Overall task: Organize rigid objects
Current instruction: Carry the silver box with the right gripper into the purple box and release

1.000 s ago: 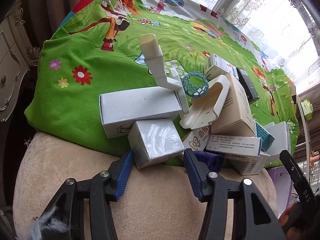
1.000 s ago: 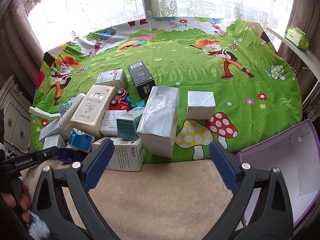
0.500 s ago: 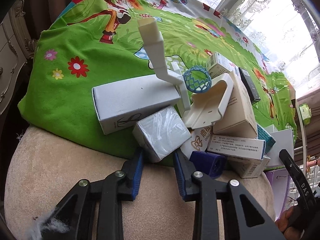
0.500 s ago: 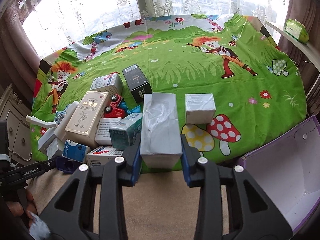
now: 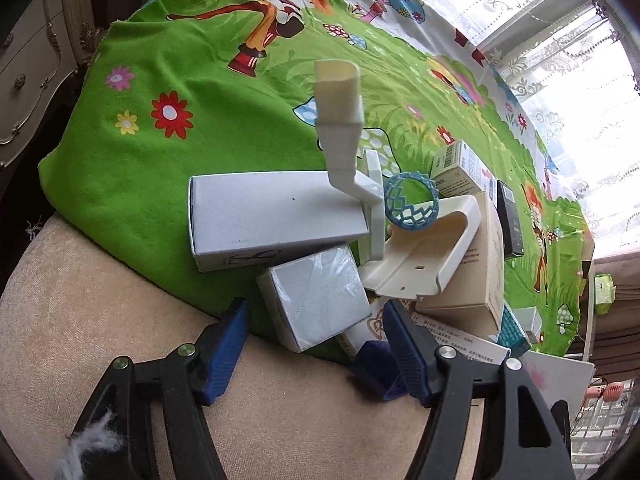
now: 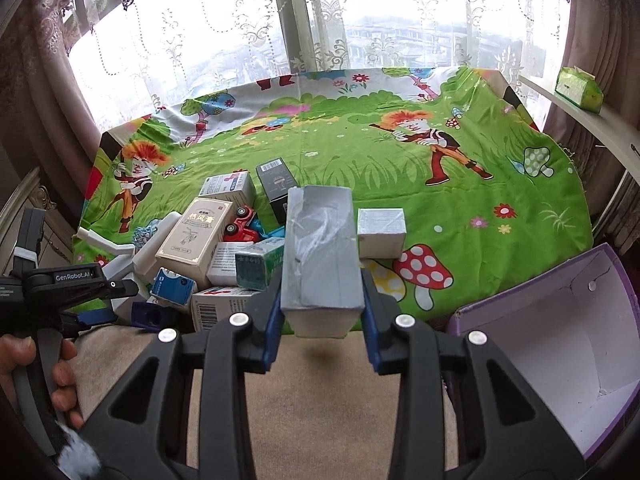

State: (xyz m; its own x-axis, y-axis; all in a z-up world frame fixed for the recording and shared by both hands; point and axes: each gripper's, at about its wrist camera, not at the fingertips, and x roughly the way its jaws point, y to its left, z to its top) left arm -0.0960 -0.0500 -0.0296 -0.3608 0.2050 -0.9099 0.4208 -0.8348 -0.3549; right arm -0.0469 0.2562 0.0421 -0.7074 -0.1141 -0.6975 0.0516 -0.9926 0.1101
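Cloth comes first: a bright green cartoon-printed cotton sheet (image 6: 400,184) with mushrooms and red-haired figures covers most of the surface, and bare beige plush upholstery (image 6: 320,400) shows along its near edge. At the right of the right wrist view an open purple cardboard box with a white inside (image 6: 560,344) stands at the near corner of the sheet.

Next in size, a long grey film-wrapped carton (image 6: 320,256) sits lengthwise between the blue pads of the right gripper (image 6: 322,316). Both pads press its near end from either side, and that end hangs clear above the upholstery with a shadow beneath it. A small grey cube-shaped box (image 6: 381,232) lies on the sheet just beside the carton's right flank.

Left of the carton lies a heap of packets: a tan medicine box with red print (image 6: 196,240), a black barcode-labelled box (image 6: 278,184) and a red toy car (image 6: 240,226) among them.

In the left wrist view, the left gripper (image 5: 312,344) has just been opening; its jaws stand apart with a small grey film-wrapped box (image 5: 316,304) between them, neither pad pressing it. Behind that box lie a long white cardboard box (image 5: 272,216), a cream plastic bracket (image 5: 424,256) and a blue lattice ring (image 5: 412,205).
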